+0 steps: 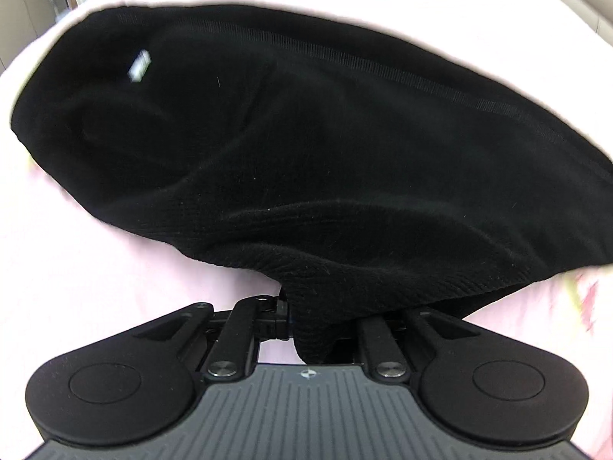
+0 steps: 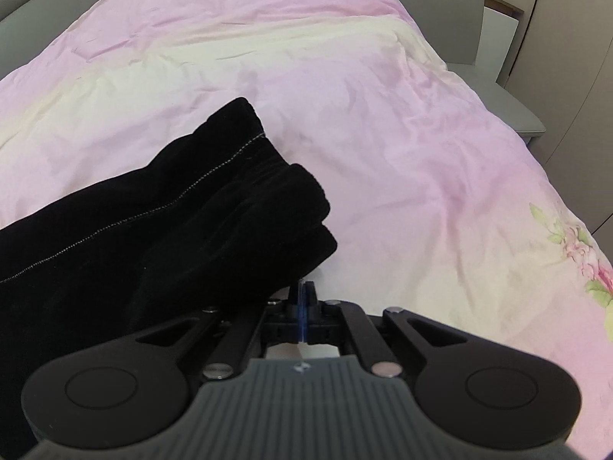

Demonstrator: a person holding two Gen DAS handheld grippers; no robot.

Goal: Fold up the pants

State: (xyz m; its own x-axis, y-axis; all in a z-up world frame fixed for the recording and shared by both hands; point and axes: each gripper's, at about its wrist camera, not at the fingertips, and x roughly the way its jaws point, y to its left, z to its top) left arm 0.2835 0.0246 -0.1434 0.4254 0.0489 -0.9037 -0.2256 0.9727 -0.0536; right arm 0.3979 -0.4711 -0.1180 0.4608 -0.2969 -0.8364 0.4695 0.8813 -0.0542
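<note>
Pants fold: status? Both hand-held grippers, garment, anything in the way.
Left hand-held gripper shut on black pants edge. Right hand-held gripper shut, nothing visibly between its pads; pant-leg hems lie beside it. Pink duvet bare ahead.

Readable text: none in either view.
Pants label [image 1: 138,65]: a small pale tag on the black pants [image 1: 306,153] — blurred, nothing legible.
Gripper mark [image 2: 300,367]: a tiny pale emblem on the grey ribbed housing — a symbol, no letters or numbers.
</note>
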